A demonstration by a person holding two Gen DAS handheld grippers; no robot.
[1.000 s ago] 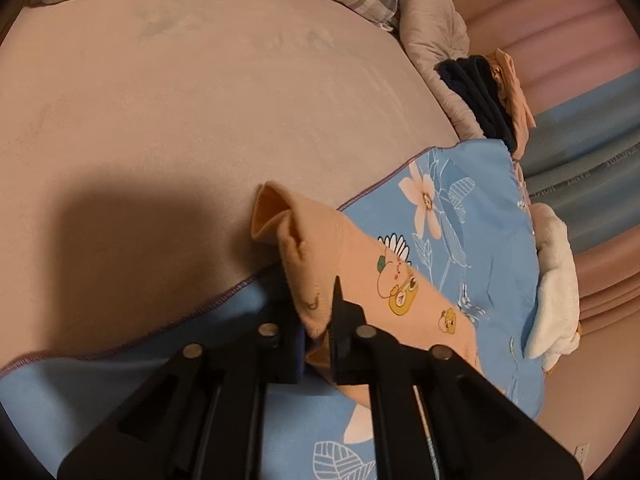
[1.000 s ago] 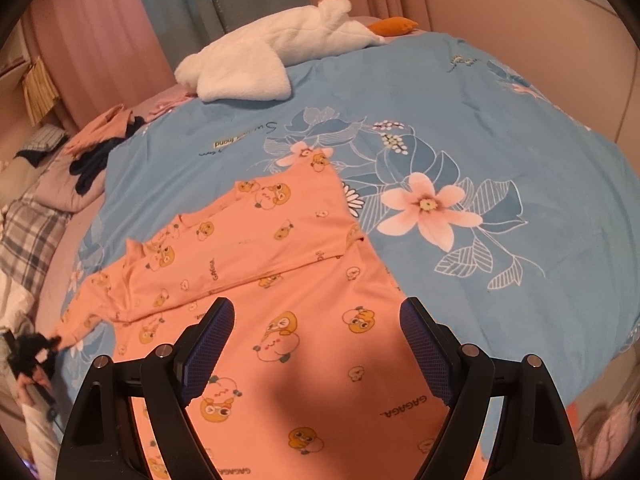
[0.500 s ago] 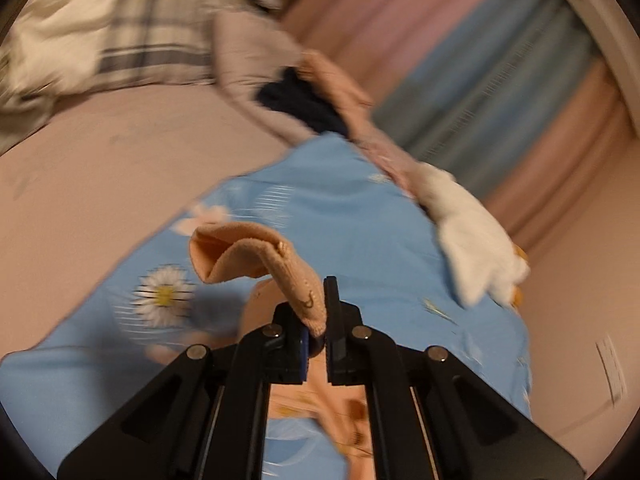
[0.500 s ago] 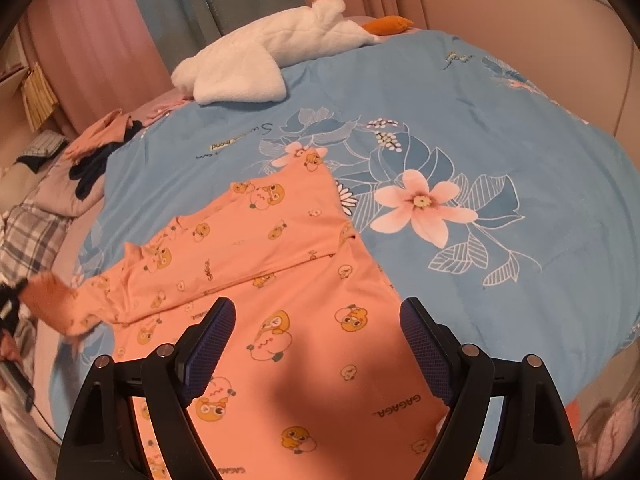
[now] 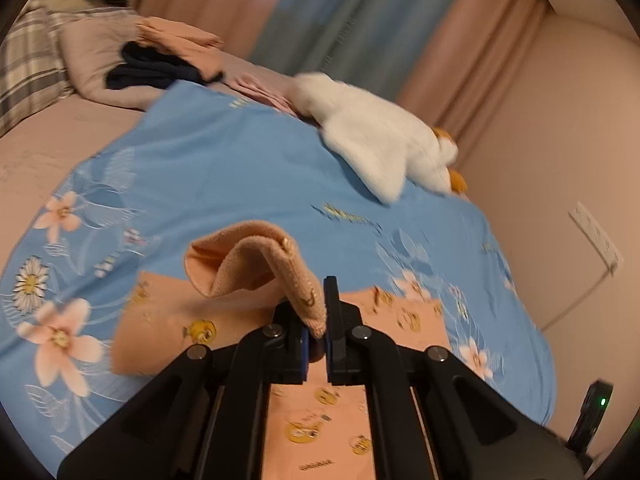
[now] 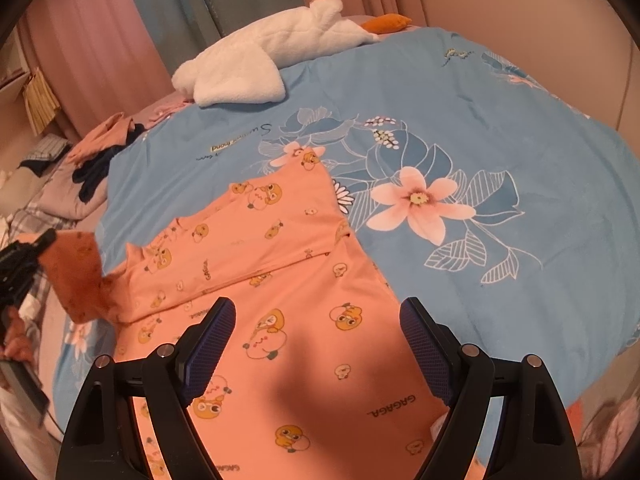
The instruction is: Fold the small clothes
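An orange garment (image 6: 280, 280) printed with small cartoon figures lies spread on a blue floral blanket (image 6: 460, 128). My left gripper (image 5: 316, 320) is shut on the garment's cuff (image 5: 256, 260), which curls up above the jaws, lifted off the blanket. In the right wrist view that left gripper (image 6: 40, 248) shows at the far left edge with the raised sleeve end (image 6: 76, 276) hanging from it. My right gripper (image 6: 316, 344) hovers open over the garment's lower part, nothing between its blue pads (image 6: 208, 344).
A white plush goose (image 6: 280, 52) lies at the blanket's far edge. Dark and peach clothes (image 5: 160, 60) are piled on a grey pillow beside a plaid one (image 5: 28, 64). Curtains hang behind; a wall with a socket (image 5: 596, 236) stands on the right.
The left gripper has lifted the cuff off the blanket and carried it inward over the garment, rolling as it went. The right gripper has stayed still and open.
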